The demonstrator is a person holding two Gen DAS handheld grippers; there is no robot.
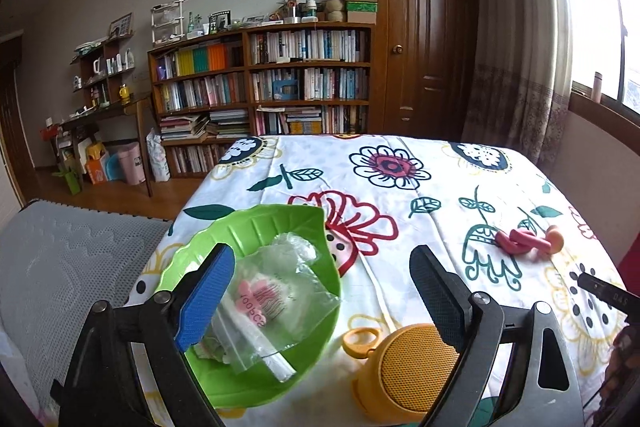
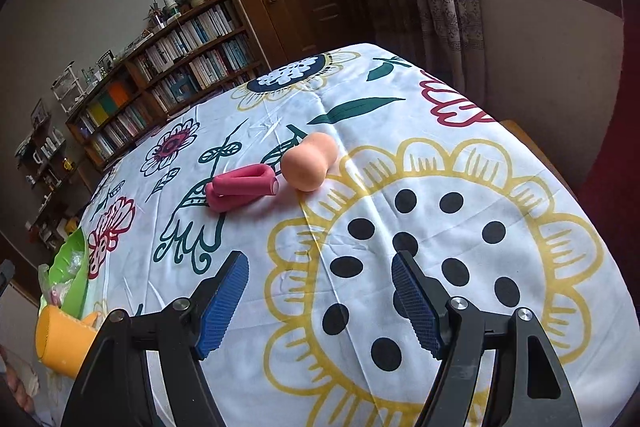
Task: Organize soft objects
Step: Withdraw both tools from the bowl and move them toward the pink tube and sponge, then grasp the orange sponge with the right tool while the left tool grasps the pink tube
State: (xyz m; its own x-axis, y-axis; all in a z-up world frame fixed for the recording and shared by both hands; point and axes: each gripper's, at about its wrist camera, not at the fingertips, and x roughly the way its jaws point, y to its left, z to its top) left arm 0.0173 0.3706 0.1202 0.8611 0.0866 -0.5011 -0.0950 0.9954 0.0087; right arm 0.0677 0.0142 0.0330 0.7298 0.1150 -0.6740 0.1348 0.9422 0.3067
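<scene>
Left wrist view: my left gripper (image 1: 322, 291) hangs over the near left part of the table, jaws spread wide, nothing between them. Under its left finger sits a green leaf-shaped bowl (image 1: 208, 239) with a clear plastic bag (image 1: 272, 303) lying inside; I read pink print on the bag but cannot make out the contents. Just right of the bowl, touching or nearly so, a yellow mesh-faced pouch (image 1: 404, 371) lies on the cloth (image 1: 400, 219), with a yellow loop beside it. Only this view shows the bag and the pouch face clearly; the right wrist view catches the bowl and pouch as slivers at its far left edge. Right wrist view: my right gripper (image 2: 320, 295) is also wide open and empty, poised above the big yellow flower print. Ahead of it, well clear of the fingertips, lie a pink foam roller (image 2: 244, 189), bent double, and a peach sponge (image 2: 308, 167), gourd-shaped, just beside each other, possibly touching. The left view shows this pair small at far right, well apart from the bowl. The left view also shows a bookcase (image 1: 264, 87) and a door (image 1: 424, 39) behind the table.
</scene>
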